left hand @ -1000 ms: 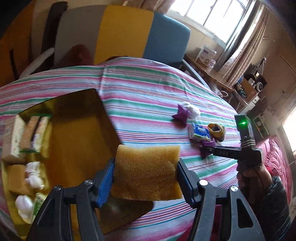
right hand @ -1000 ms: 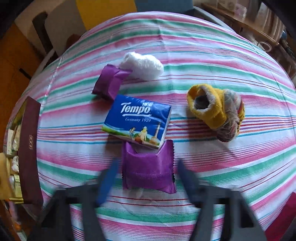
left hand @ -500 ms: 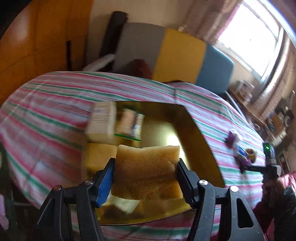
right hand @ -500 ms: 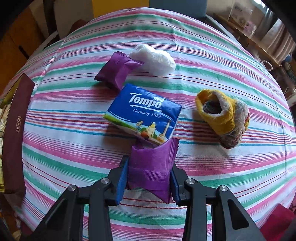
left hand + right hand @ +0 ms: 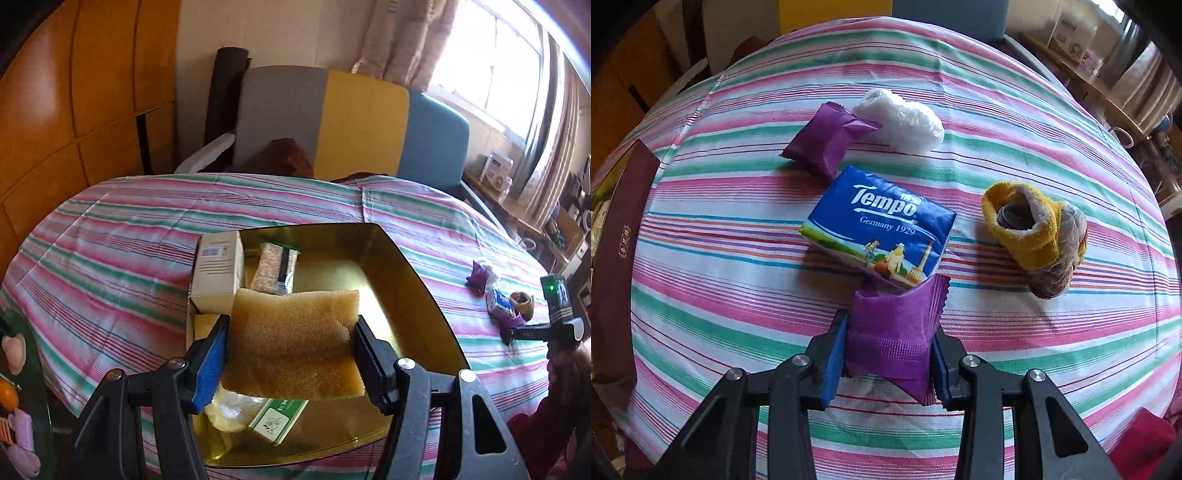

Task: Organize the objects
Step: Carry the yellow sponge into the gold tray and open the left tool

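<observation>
My left gripper (image 5: 291, 349) is shut on a yellow-brown sponge (image 5: 291, 343), held above the gold-lined box (image 5: 410, 280). The box holds a cream carton (image 5: 218, 271), a snack bar (image 5: 275, 267), a green-and-white packet (image 5: 279, 419) and a pale bag. My right gripper (image 5: 888, 350) is shut on a purple sachet (image 5: 895, 328) at the striped tablecloth (image 5: 720, 295). Beyond it lie a blue Tempo tissue pack (image 5: 881, 225), a second purple sachet (image 5: 827, 142), a white plastic wad (image 5: 899, 120) and a yellow sock bundle (image 5: 1034, 236). In the left wrist view the right gripper (image 5: 517, 330) shows at the far right.
The box's dark red outer wall (image 5: 618, 236) runs along the left edge of the right wrist view. A grey, yellow and blue chair (image 5: 351, 118) stands behind the table. Small toys (image 5: 14, 369) lie on a dark surface at the lower left. A person's hand (image 5: 565, 365) grips the right tool.
My left gripper swung left with the sponge and now hangs over the box's filled side. My right gripper closed on the purple sachet, which was lying free between open fingers.
</observation>
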